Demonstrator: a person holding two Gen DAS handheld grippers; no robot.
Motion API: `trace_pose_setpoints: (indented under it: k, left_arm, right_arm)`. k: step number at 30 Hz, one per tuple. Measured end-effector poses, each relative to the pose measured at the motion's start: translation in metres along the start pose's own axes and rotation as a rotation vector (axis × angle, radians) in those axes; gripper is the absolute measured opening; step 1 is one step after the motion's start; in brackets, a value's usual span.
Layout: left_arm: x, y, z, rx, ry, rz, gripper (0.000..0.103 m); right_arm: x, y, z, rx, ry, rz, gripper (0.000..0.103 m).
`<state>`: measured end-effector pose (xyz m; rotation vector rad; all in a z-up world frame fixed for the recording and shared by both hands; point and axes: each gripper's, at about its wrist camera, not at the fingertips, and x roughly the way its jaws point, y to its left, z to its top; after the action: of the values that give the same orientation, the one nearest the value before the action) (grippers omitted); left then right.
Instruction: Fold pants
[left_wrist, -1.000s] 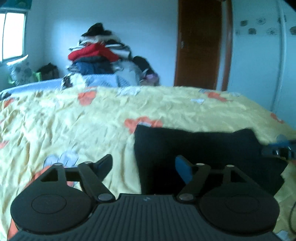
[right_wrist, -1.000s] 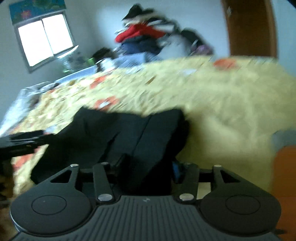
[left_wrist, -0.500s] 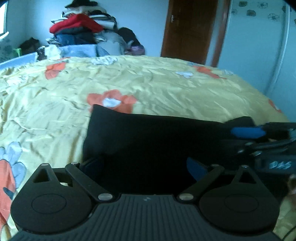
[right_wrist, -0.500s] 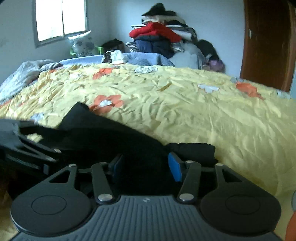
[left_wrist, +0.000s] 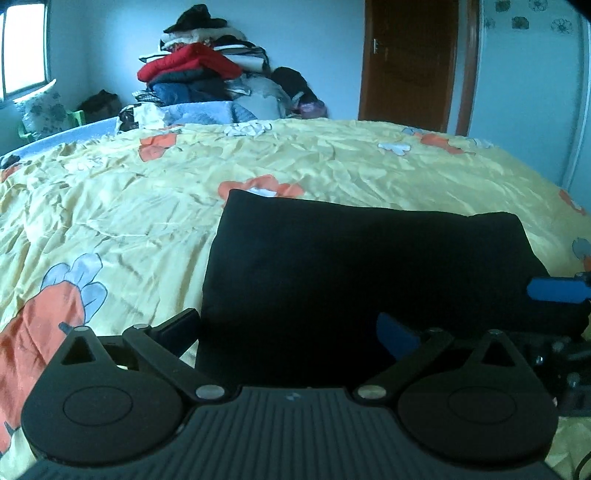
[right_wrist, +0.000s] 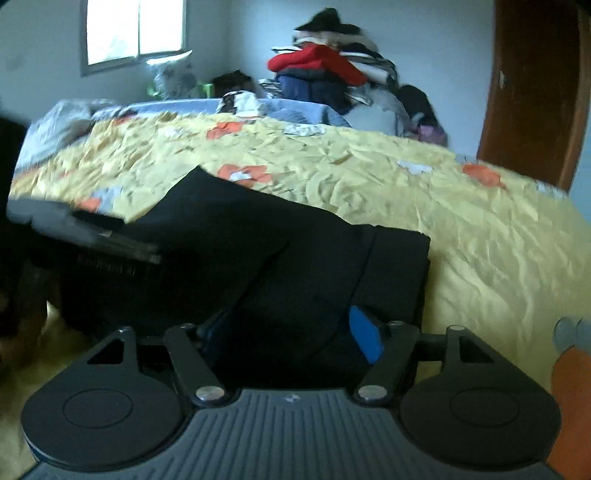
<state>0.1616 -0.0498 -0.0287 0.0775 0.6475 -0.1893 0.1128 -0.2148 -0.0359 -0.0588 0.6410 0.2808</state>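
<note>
Now both claws opening — pants (left_wrist: 369, 266) folded flat

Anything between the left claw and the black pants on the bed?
Nothing visible. The left claw is wide, jaws opening, with the near edge of the black pants directly between its fingers, pads off the fabric. The right claw, also opening, straddles the pants' other end.

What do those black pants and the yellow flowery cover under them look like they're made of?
The black pants look like a soft, matte fabric: no shine, and they lie in a flat fold with rounded edges. The exact fibre can't be told. The yellow bedspread seems a thin, lightweight printed cloth, perhaps cotton or a blend: it is crumpled all over into fine, sharp creases and has a faint sheen.
</note>
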Motion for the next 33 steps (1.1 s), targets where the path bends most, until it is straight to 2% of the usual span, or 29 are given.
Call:
trace_pose_setpoints:
  k: [6, 9, 11, 16, 25, 33]
  left_arm:
    - [-0.003, 0.009, -0.006, -0.067, 0.019, -0.006, 0.103]
    - [-0.006, 0.006, -0.009, -0.053, 0.004, 0.014, 0.103]
    - [-0.008, 0.003, -0.011, -0.034, -0.007, 0.034, 0.103]
    - [-0.017, 0.001, -0.012, -0.02, -0.001, 0.053, 0.103]
    - [-0.039, 0.0, -0.021, -0.02, 0.008, 0.056, 0.103]
    - [-0.062, 0.001, -0.033, -0.032, 0.004, 0.048, 0.103]
  right_arm:
    - [-0.021, 0.011, -0.004, 0.032, -0.032, -0.021, 0.07]
    - [-0.014, 0.013, -0.012, 0.019, -0.007, -0.031, 0.071]
    - [-0.011, 0.014, -0.012, 0.016, -0.01, -0.031, 0.078]
    - [-0.014, 0.019, -0.008, 0.024, 0.003, -0.048, 0.079]
    - [-0.043, 0.019, -0.014, 0.127, -0.036, 0.011, 0.079]
    - [-0.068, 0.034, -0.026, 0.15, -0.045, 0.035, 0.082]
